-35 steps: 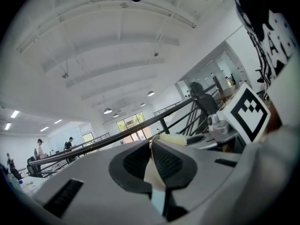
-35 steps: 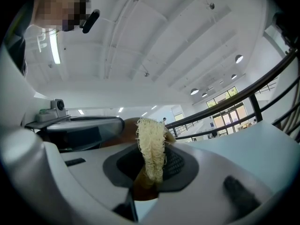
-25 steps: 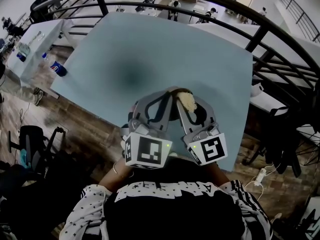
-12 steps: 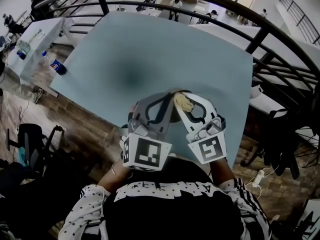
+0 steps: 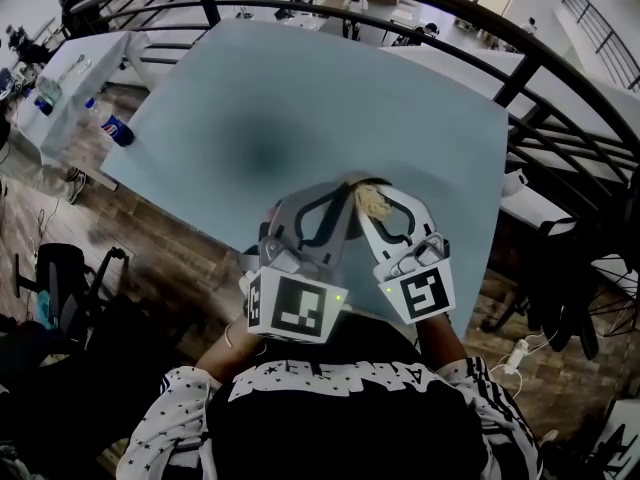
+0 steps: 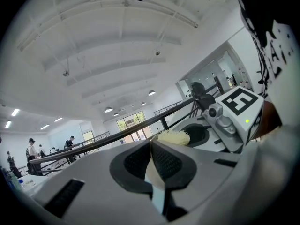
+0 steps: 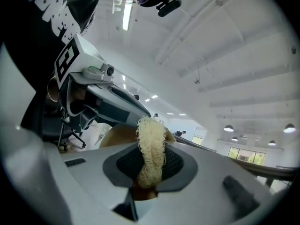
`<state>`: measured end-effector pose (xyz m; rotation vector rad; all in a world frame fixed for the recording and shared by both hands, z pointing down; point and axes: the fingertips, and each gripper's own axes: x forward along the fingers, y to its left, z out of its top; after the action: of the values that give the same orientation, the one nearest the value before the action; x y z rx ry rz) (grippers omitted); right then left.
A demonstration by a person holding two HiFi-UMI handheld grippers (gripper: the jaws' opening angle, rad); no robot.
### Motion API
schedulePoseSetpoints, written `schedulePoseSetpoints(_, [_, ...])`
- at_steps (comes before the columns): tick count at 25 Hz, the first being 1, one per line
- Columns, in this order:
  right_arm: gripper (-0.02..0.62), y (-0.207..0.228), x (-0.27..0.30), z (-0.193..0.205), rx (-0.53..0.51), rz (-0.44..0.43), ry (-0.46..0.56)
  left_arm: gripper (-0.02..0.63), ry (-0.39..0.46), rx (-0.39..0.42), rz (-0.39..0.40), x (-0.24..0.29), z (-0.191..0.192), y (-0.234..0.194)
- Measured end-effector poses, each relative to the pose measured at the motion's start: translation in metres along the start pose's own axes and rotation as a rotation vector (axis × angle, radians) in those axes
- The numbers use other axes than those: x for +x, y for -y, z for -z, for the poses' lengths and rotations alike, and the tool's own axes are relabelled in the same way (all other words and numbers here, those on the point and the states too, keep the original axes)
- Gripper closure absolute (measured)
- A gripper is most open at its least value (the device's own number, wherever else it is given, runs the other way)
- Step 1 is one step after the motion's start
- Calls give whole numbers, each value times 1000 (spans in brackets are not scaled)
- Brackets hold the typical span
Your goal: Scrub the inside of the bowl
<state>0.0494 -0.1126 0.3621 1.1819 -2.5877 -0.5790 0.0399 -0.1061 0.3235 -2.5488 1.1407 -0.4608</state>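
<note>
Right gripper view: right gripper (image 7: pixel 151 157) squeezes a soft scrubber (image 7: pixel 150 130), left gripper (image 6: pixel 151 149) pinches the stiff, probably slick bowl (image 6: pixel 154 181) by its rim.

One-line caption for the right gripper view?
Right claw clamps a pale scrubber, bowl behind it.

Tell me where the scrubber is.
Head view, lower centre: the scrubber is clamped in the right tool, beside the left tool gripping the bowl rim.
</note>
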Motion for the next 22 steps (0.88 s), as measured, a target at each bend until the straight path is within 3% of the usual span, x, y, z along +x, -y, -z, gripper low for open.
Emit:
schedulePoseSetpoints(5, [525,3,1,-5,163,46,83,586,10,6,-6,0,-1,2])
schedulePoseSetpoints(22, [525,-6,6,14,613,57,89,586,19,-5,-19,2,-2,-2])
